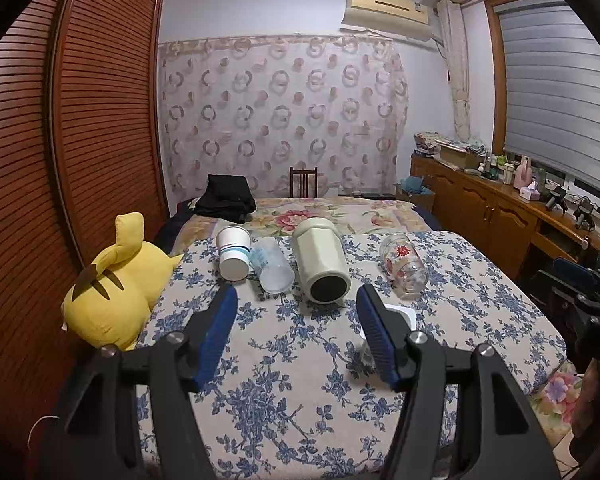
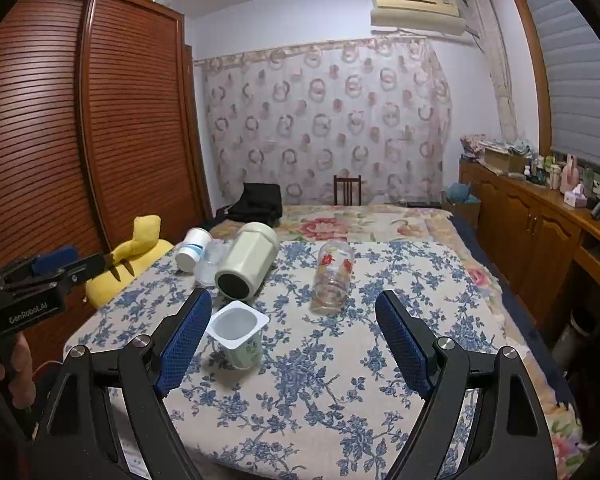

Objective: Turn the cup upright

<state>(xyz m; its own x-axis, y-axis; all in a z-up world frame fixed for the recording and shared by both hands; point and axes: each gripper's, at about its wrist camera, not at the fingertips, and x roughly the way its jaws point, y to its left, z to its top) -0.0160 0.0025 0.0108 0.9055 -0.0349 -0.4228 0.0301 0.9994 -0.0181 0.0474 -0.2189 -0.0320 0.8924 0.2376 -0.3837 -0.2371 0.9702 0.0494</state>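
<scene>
Grippers hover level over the bed [image 2: 380, 380], both spread wide and empty: left gripper [image 1: 296, 300], right gripper [image 2: 294, 308]. Yogurt cup [image 2: 238, 332] stands upright at eleven o'clock from the right gripper's centre.

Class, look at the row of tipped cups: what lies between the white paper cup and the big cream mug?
A clear plastic cup lies on its side between the white paper cup and the cream mug; the left wrist view shows it best.

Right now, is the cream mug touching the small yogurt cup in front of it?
Apart. The right wrist view shows patterned cloth between the lying cream mug and the upright yogurt cup.
</scene>
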